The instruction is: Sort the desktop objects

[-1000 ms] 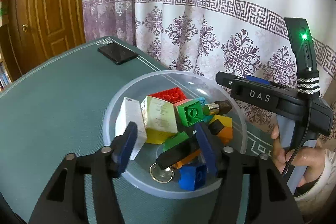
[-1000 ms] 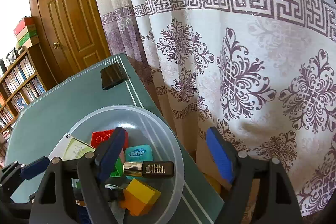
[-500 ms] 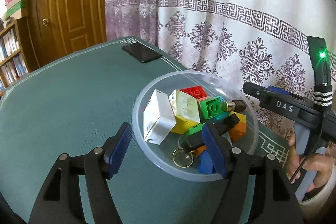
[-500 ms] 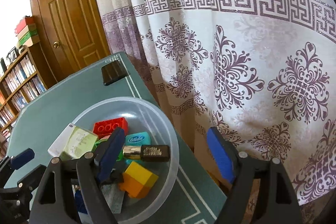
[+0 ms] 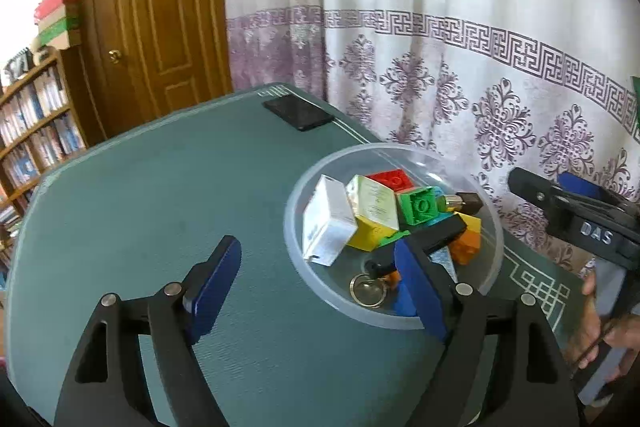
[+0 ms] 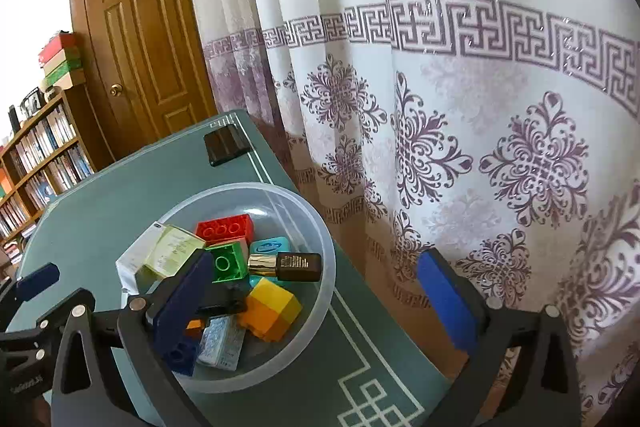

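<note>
A clear plastic bowl (image 5: 494,227) (image 6: 320,291) on the green table holds a white box (image 5: 326,225), a pale green box (image 6: 170,253), red (image 6: 226,227), green (image 5: 418,205) and yellow-orange bricks (image 6: 272,309), a dark bottle with gold cap (image 6: 288,265), a key ring (image 5: 366,289) and more. My left gripper (image 5: 320,289) is open and empty, just in front of the bowl, its right finger over the near rim. My right gripper (image 6: 320,299) is open and empty above the bowl's right rim.
A black phone (image 5: 298,113) lies at the table's far corner. A patterned curtain (image 6: 440,107) hangs right behind the table edge. A wooden door (image 5: 156,19) and a bookshelf (image 5: 36,131) stand at the left. The green mat (image 5: 160,195) spreads left of the bowl.
My left gripper has drawn back and to the left, from over the bowl's contents to its near rim. The right gripper has pulled back slightly. Both stayed open.
</note>
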